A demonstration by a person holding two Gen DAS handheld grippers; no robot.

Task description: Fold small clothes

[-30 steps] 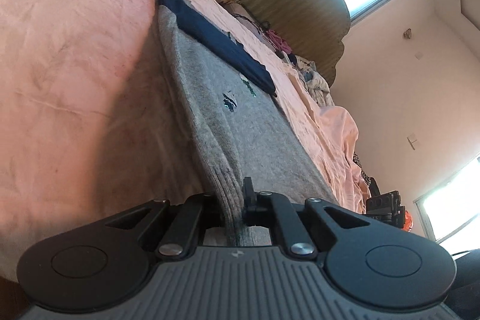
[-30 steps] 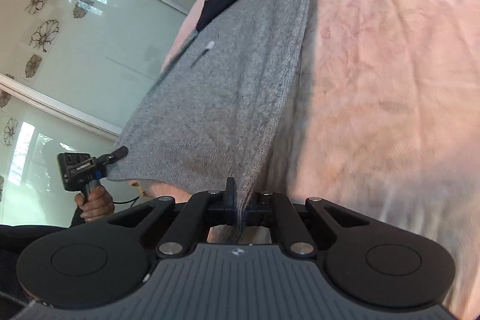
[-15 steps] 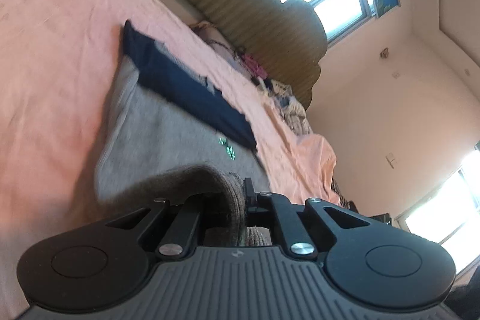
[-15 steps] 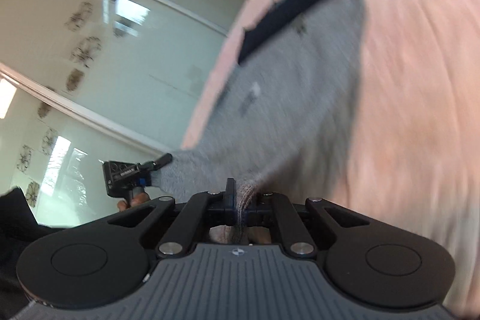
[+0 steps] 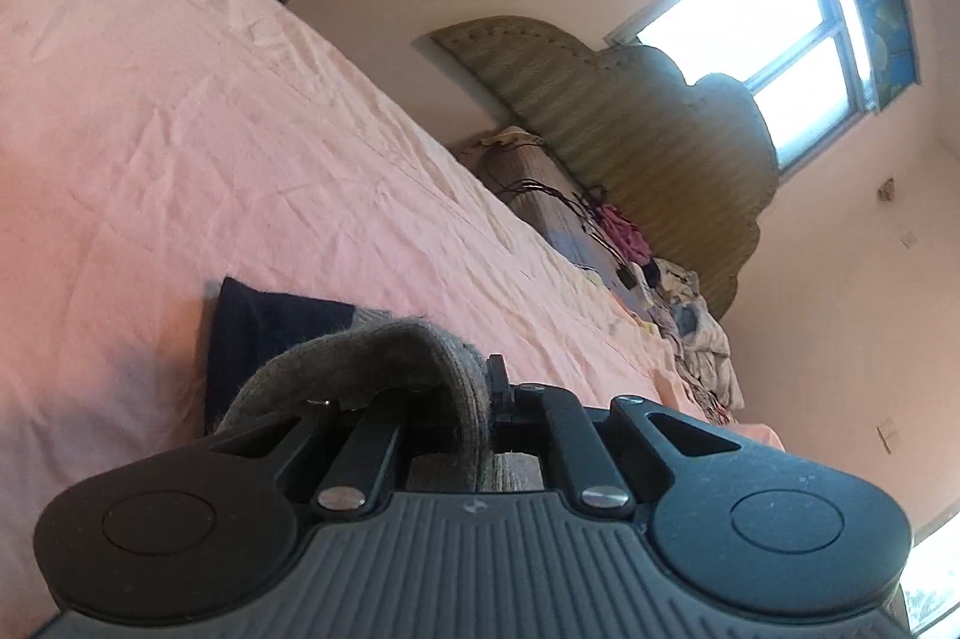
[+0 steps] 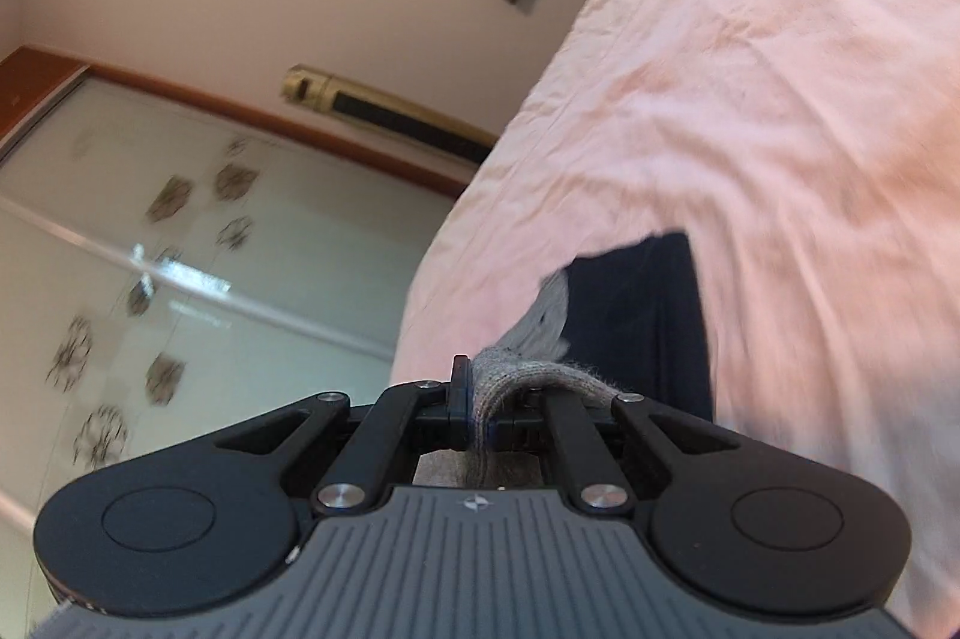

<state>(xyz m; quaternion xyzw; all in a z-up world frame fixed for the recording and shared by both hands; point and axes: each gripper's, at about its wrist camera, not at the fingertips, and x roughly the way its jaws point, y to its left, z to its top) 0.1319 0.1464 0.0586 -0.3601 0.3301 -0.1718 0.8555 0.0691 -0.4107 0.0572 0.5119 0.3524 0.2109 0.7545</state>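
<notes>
Left wrist view: left gripper point(image 5: 489, 399) is pinching the grey edge of one sweater point(image 5: 360, 357), which is lying on the pink bed point(image 5: 180, 129) with its navy band point(image 5: 258, 333) just ahead. A pile of clothes point(image 5: 690, 315) is waiting by the headboard.

Right wrist view: right gripper point(image 6: 480, 399) is clamping the same sweater's point(image 6: 540, 375) other corner. Fold apparently half made; laying down remains.

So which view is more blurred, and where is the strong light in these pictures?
Right wrist view: clearly more blurred, the glass door and pink sheet are smeared. Left wrist view: mostly sharp, but the window is blown out white and the headboard beneath it is dark against it; fisheye bends the walls in both.
</notes>
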